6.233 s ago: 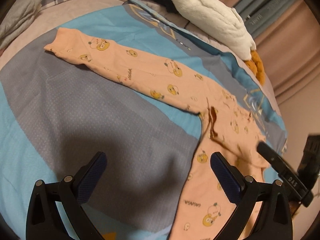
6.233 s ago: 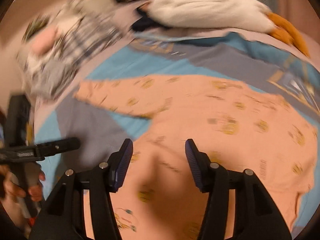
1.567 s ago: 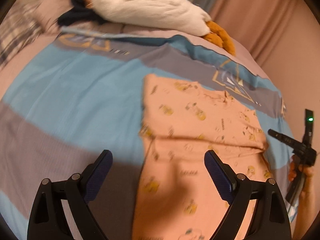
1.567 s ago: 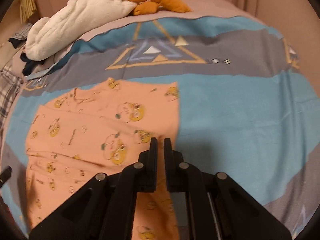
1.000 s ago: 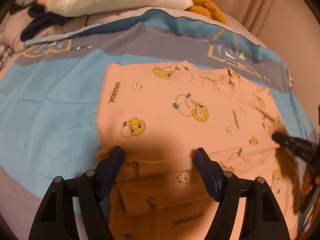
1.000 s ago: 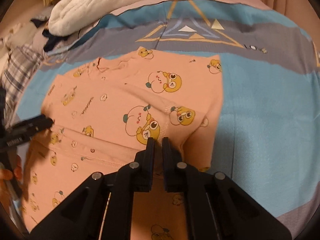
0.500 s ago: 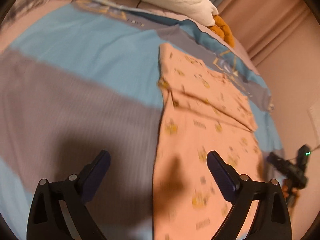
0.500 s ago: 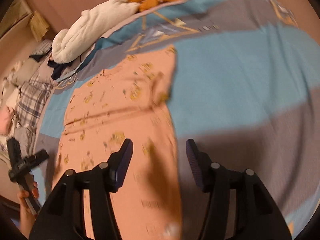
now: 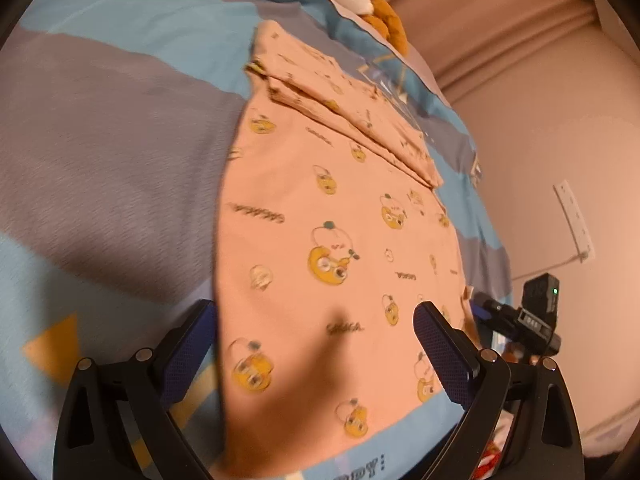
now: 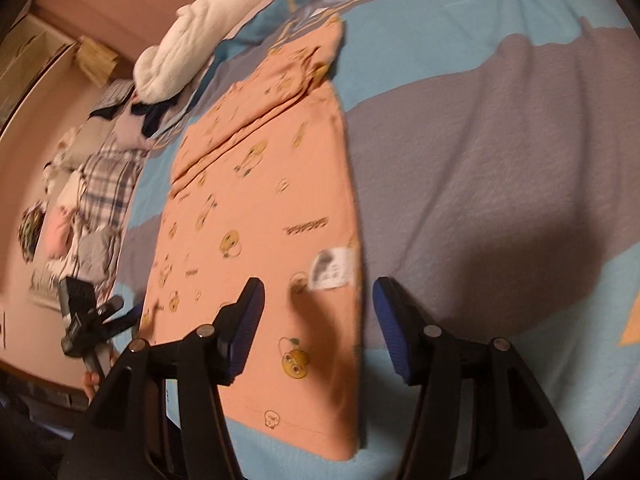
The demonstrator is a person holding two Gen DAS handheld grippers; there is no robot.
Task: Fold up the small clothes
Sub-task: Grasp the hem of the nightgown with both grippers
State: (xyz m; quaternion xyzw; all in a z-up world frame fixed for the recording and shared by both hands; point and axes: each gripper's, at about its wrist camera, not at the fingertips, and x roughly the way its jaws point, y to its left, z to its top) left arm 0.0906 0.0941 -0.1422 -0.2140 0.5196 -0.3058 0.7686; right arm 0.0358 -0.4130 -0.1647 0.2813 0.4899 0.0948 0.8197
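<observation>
One white tag (image 10: 331,269), right view only

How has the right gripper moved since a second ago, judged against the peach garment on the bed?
Yes. The right gripper, then shut at the folded sleeves on the peach garment, has drawn back toward its near hem and now stands open.

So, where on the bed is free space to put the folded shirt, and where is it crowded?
Free: the grey and blue bedspread beside the peach garment's long edge, in front of the right gripper. The same bare cover lies on its other side, by the left gripper. Crowded: the far end, with the white plush toy and the plaid clothes pile.
</observation>
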